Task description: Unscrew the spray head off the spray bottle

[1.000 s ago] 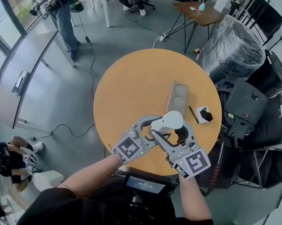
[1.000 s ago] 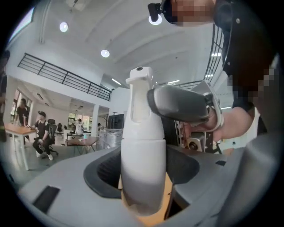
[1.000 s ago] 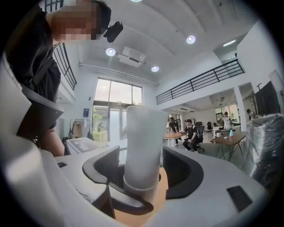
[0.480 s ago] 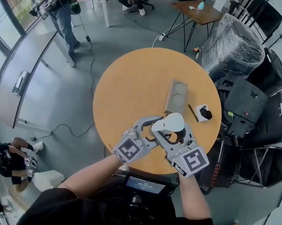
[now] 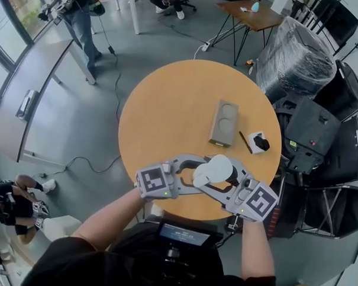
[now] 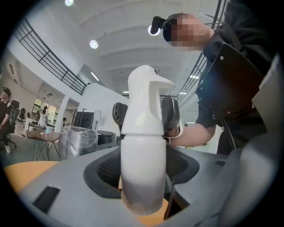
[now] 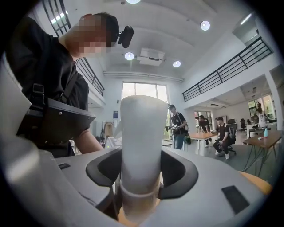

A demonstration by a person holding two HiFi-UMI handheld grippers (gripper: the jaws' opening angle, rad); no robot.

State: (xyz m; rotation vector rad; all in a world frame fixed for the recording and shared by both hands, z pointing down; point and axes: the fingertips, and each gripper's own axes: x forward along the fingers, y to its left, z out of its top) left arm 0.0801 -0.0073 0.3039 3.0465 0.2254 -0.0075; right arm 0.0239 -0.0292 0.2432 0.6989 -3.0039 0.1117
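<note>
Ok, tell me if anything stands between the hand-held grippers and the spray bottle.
Nothing visible does. The left hand-held gripper grips the spray bottle by its body. The right hand-held gripper has just been closing its jaws on the spray head.

Round wooden table, grey floor, ceiling spotlights

2 grippers face each other, level. Left gripper clamps the spray bottle. Right gripper jaws have just been closing onto its spray head.
</note>
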